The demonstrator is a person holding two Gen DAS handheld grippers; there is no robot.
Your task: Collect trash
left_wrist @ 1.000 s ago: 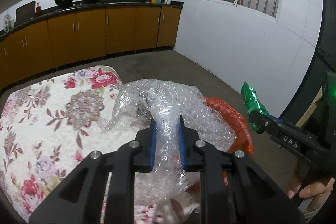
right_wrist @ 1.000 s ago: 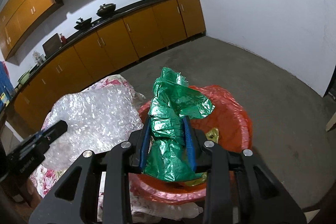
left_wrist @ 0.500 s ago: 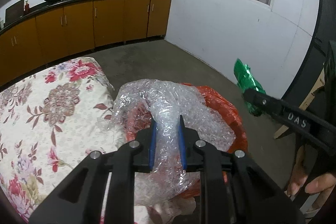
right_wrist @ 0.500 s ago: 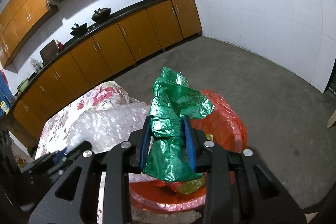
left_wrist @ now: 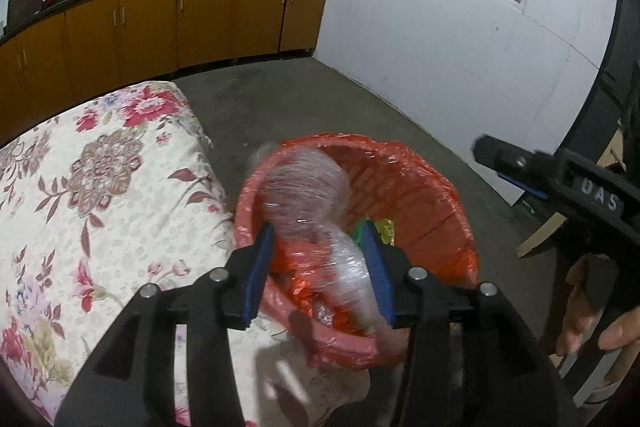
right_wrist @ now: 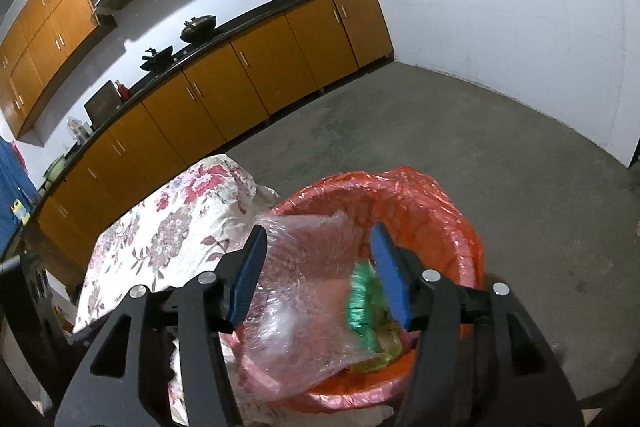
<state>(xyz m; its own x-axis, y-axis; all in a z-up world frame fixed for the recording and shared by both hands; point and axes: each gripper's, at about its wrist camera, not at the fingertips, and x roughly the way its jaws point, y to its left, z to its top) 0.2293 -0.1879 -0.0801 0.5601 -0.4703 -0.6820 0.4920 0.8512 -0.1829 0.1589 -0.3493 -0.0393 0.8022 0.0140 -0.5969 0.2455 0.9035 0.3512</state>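
Now, over on the left, the cream bedspread printed with red and brown flowers [left_wrist: 100, 187] covers the mattress, and its corner drops away right beside the round bin lined with a crinkly red plastic bag [left_wrist: 436, 195]. The left gripper [left_wrist: 320, 267], black with blue pads, hangs over the near rim of that bin, and its jaws have just been opening: they stand partly apart, and the clear bubble wrap sheet [left_wrist: 308, 191] is a blur between them, not pinched at all, already over the bin's mouth. From the right wrist view that same wrap sags against the bin's left inner wall, its top edge poking above the rim.

Moving across, a peek of green and yellow shows down inside the liner. That's the shiny green foil wrapper [right_wrist: 360, 303], blurred, lying low in the bin on top of some yellowish scraps. The right gripper [right_wrist: 320, 275] hovers above it, and its jaws too have just been opening: a moderate gap, pads touching neither wrap nor foil as far as I can see.

Far right in the left wrist view, the right gripper's black arm juts in with white lettering on its side, and a person's hand [left_wrist: 592, 315] curls around the handle below it. Behind everything, orange wooden cabinets [left_wrist: 160, 23] run along the wall.
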